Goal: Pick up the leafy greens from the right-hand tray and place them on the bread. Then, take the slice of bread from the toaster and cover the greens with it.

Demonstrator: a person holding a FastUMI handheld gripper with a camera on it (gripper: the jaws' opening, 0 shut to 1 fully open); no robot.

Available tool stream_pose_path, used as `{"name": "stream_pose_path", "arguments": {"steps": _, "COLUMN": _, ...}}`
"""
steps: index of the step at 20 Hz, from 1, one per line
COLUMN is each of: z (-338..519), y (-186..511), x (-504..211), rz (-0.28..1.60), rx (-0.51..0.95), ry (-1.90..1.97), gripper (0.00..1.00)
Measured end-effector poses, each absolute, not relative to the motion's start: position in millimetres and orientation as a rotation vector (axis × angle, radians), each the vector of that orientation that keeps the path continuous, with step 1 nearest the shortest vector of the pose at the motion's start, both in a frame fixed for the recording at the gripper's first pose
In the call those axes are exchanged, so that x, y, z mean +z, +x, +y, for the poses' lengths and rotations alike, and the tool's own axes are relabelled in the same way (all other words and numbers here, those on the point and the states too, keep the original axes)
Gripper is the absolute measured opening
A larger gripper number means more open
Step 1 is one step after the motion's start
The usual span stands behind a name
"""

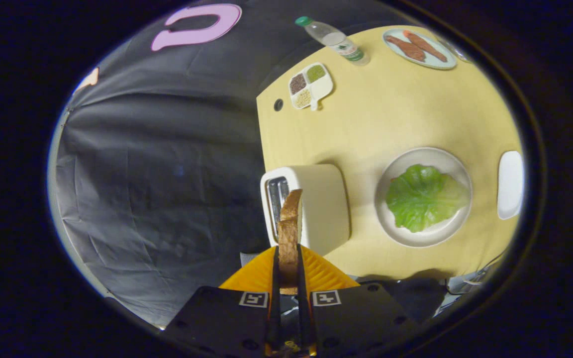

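A browned slice of bread (289, 226) stands edge-on between my fingers, and my gripper (289, 258) is shut on it, holding it in the air over the white toaster (316, 209). The toaster's slot (277, 194) lies just beyond the slice. To the right of the toaster a round white plate (423, 196) carries a green lettuce leaf (423, 196) that hides whatever is beneath it. Beyond that plate sits a white oblong tray (510, 184).
The yellow table (391, 114) holds a divided dish of seasonings (310, 85), a plastic bottle with a green cap (334, 40) and a plate with two sausages (418, 48) at its far side. Black cloth wall hangs left of the table.
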State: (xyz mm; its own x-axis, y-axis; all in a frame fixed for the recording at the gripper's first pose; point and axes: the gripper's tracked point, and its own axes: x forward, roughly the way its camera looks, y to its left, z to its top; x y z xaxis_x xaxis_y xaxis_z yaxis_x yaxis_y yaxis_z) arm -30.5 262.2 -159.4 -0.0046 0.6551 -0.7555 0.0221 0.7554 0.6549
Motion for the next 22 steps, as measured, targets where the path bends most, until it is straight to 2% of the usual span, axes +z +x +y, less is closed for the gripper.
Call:
{"name": "stream_pose_path", "arguments": {"steps": 8, "z": 171, "y": -9, "x": -246, "rz": 1.482, "rx": 0.573, "ry": 0.577, "gripper": 0.18}}
{"name": "stream_pose_path", "arguments": {"steps": 14, "z": 158, "y": -9, "x": -304, "rz": 1.528, "rx": 0.581, "ry": 0.464, "gripper": 0.18}}
{"name": "stream_pose_path", "arguments": {"steps": 22, "z": 130, "y": 0, "x": -347, "rz": 1.492, "rx": 0.502, "ry": 0.274, "gripper": 0.18}}
